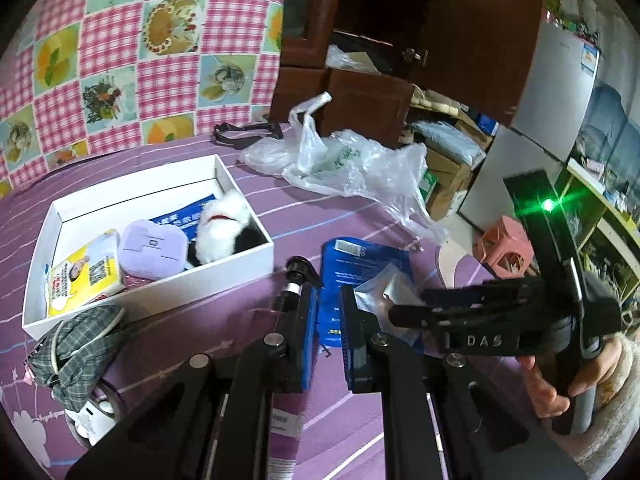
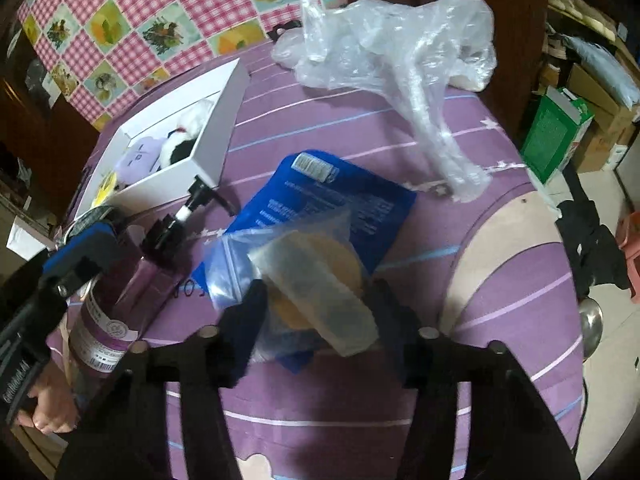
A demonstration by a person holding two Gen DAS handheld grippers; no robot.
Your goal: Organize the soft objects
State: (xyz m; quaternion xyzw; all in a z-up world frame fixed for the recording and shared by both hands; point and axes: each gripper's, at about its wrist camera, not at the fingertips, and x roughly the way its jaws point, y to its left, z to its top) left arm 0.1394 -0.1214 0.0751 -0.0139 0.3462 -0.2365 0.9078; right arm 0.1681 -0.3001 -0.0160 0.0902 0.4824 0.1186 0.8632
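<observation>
A clear zip bag of round yellow pads (image 2: 316, 280) lies on a blue packet (image 2: 320, 196) on the purple cloth. My right gripper (image 2: 316, 312) has a finger on each side of the bag and its pads press the bag's edges. In the left wrist view the same bag (image 1: 380, 288) shows just beyond the right gripper (image 1: 394, 314). My left gripper (image 1: 328, 296) has its jaws close together with nothing between the pads. A purple pump bottle (image 1: 286, 420) runs under it. A white box (image 1: 248, 264) holds a panda plush (image 1: 224, 228), a lilac pouch (image 1: 154, 248) and a yellow tissue pack (image 1: 84, 276).
A plaid cloth (image 1: 76, 348) lies in front of the box. A crumpled clear plastic bag (image 2: 392, 52) sits at the far side of the table. The table edge curves away on the right, with a green carton (image 2: 556, 136) and a pink stool (image 1: 504, 248) beyond it.
</observation>
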